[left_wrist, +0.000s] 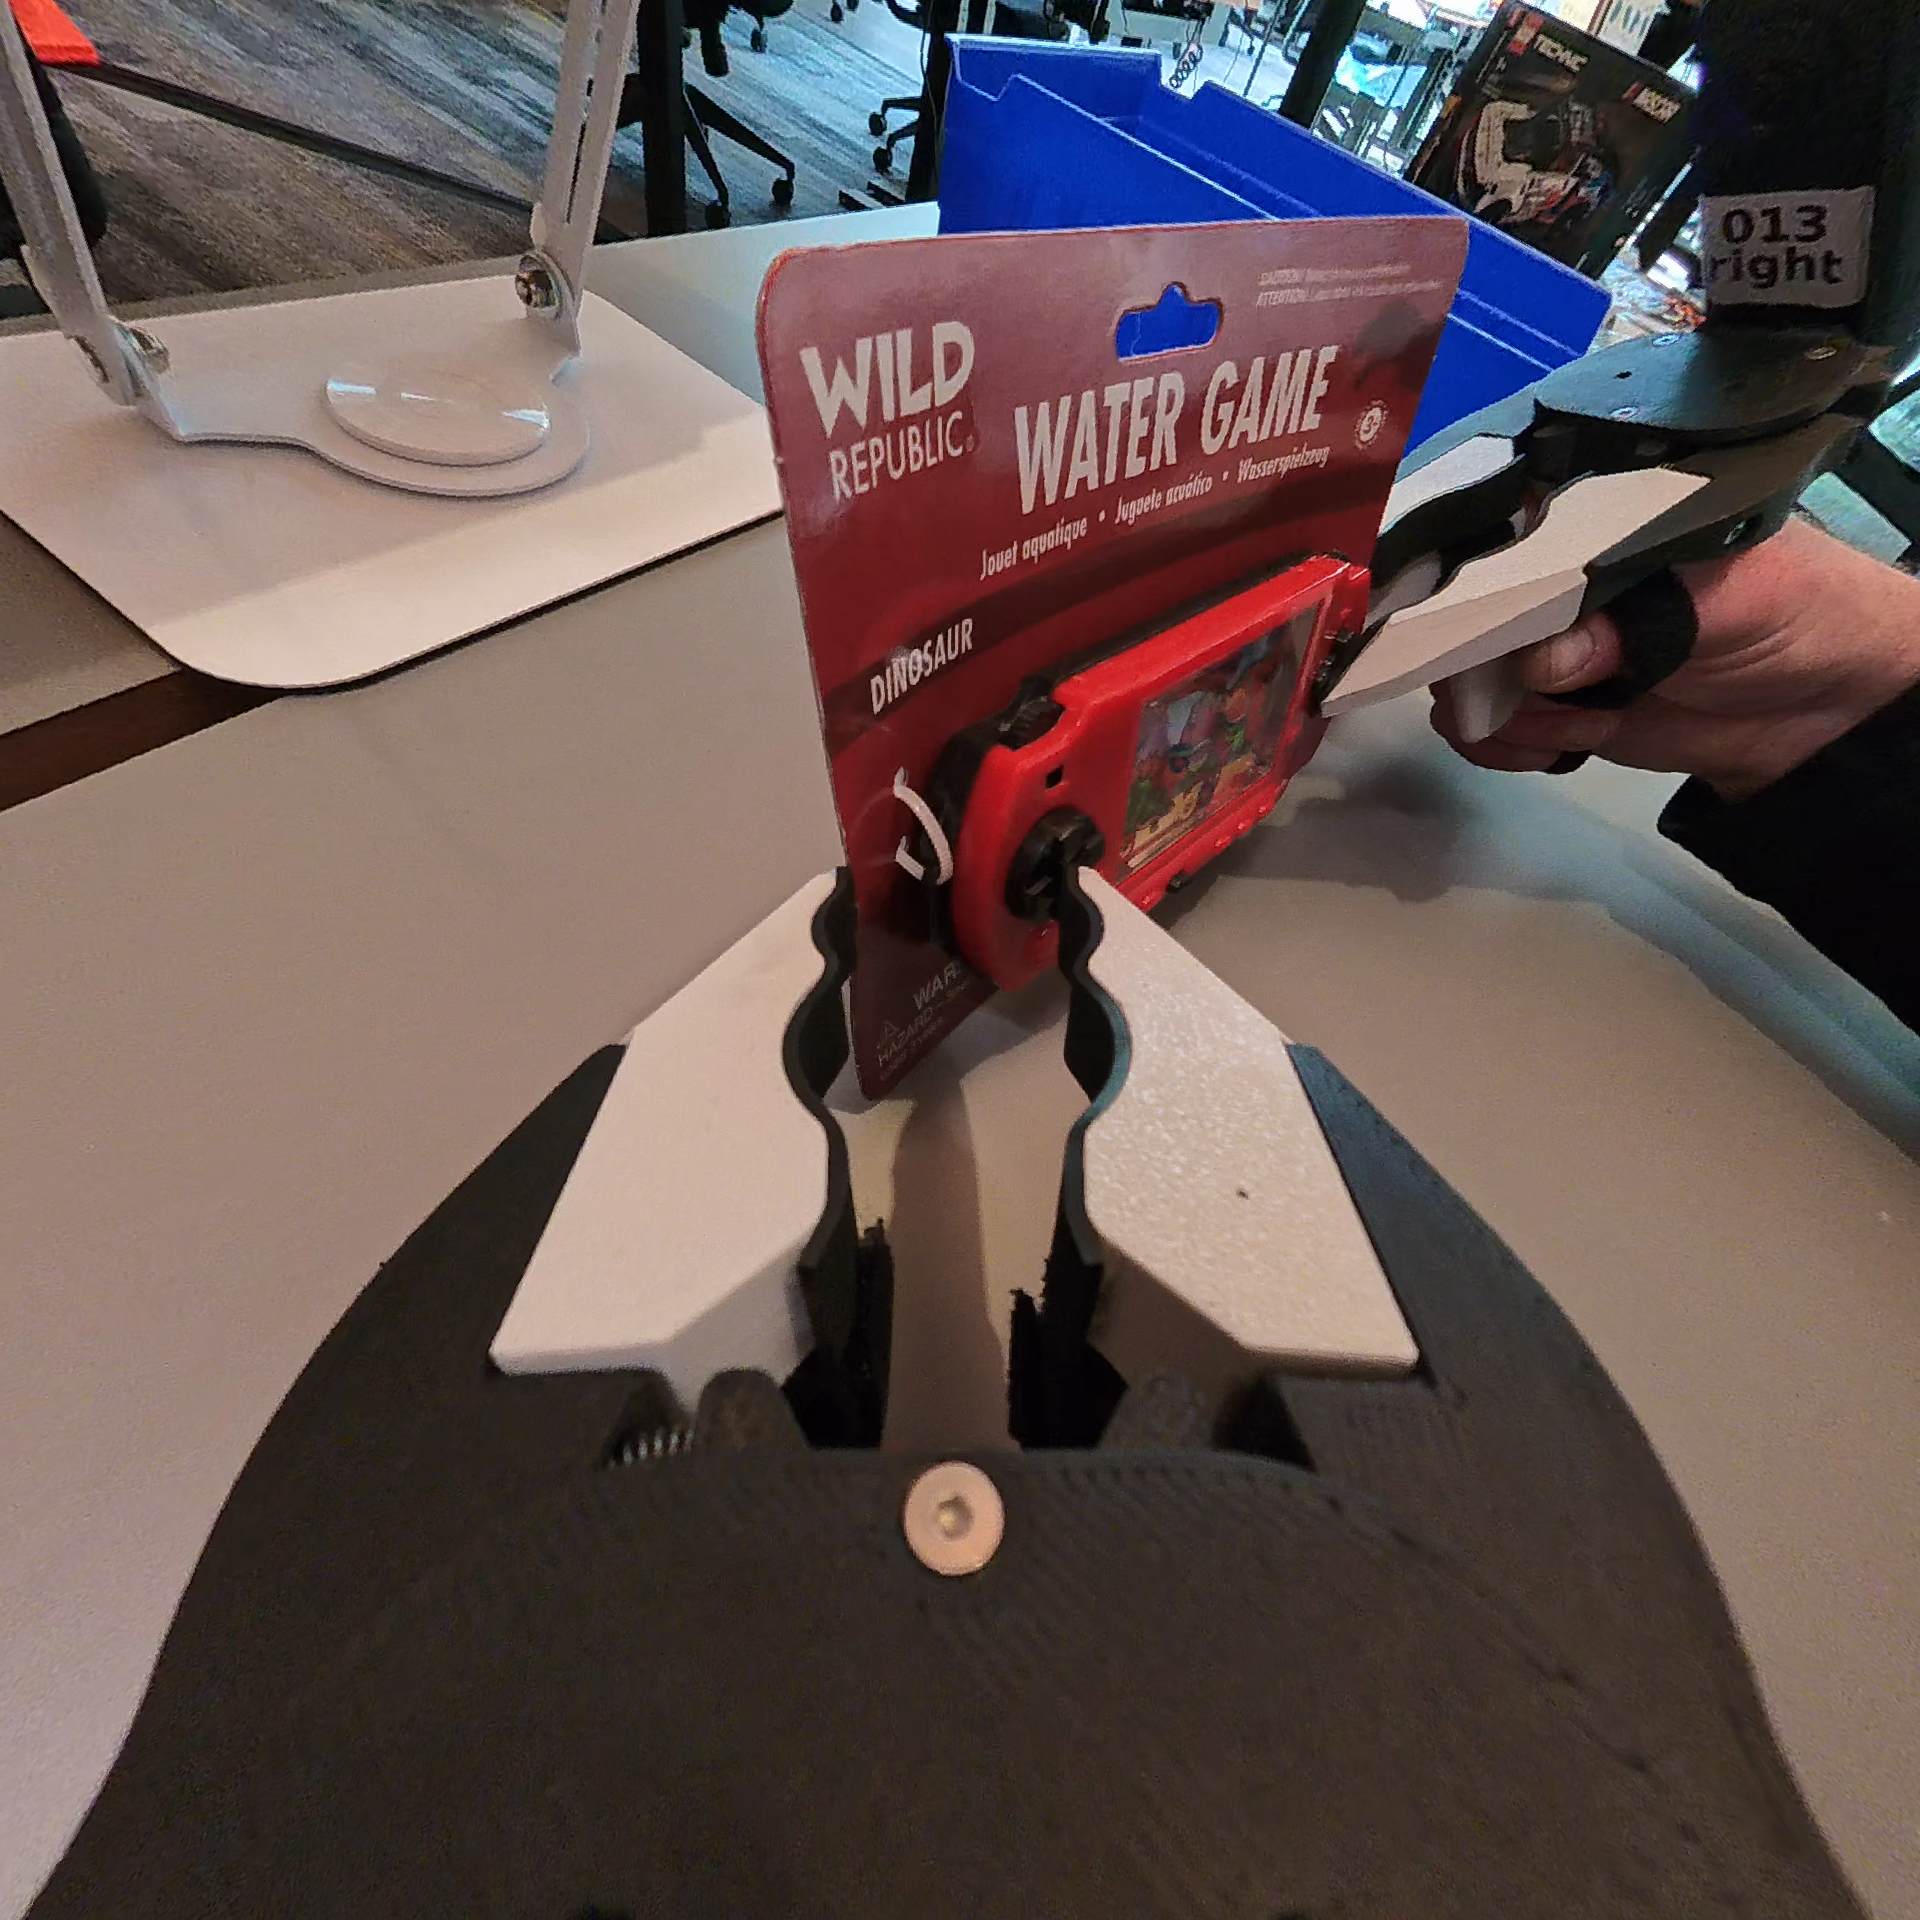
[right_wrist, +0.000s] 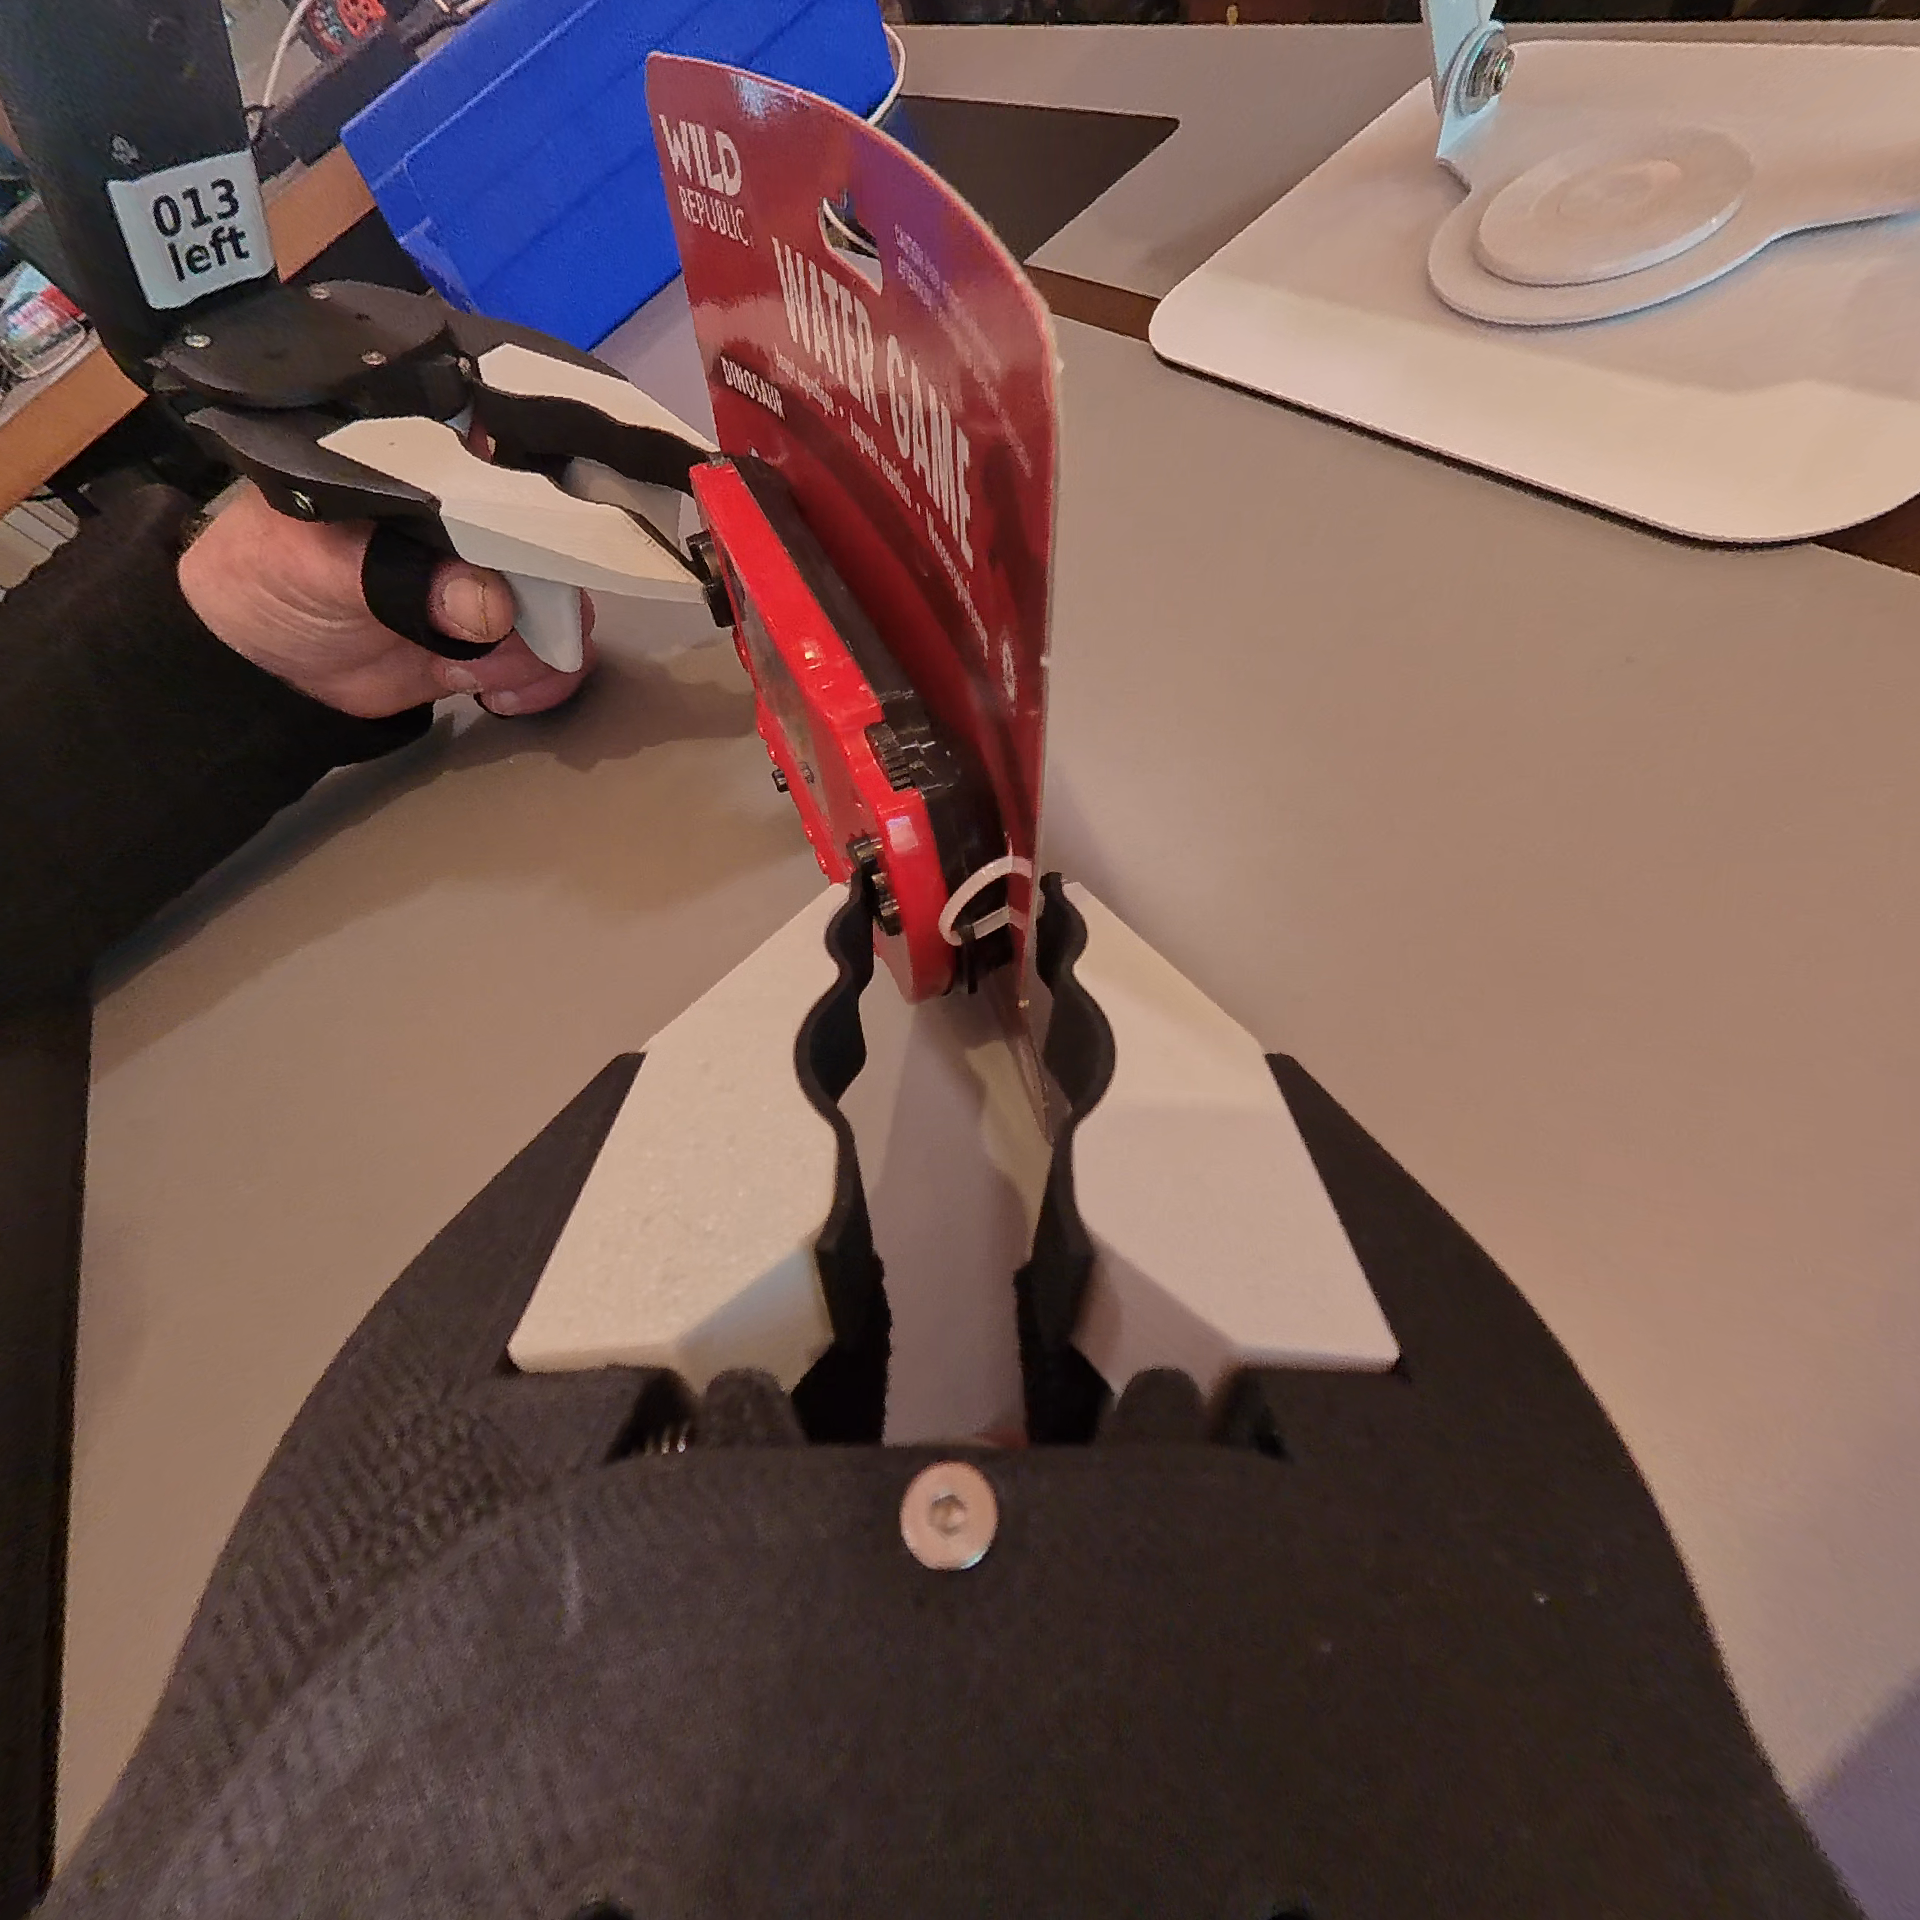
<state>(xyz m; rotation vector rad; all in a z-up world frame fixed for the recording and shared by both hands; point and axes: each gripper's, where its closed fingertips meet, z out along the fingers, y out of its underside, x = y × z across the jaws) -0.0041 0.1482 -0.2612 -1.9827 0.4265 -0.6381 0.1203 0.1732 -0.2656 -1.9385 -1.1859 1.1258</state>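
A carded toy (left_wrist: 1101, 582) stands upright on the table (left_wrist: 416, 935), long axis level. The left hand-held gripper (left_wrist: 961, 894) and the right hand-held gripper (right_wrist: 951, 914) each clamp an opposite lower end.

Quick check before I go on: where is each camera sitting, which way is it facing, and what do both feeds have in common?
Left wrist view: on the left gripper, facing forward along its jaws, shut on one end of the carded red toy; the right gripper and a hand show opposite.
Right wrist view: on the right gripper, jaws shut on the toy's other end, looking edge-on along it; the left gripper shows opposite.
Shared: the toy, grey table, blue bin, white stand base.
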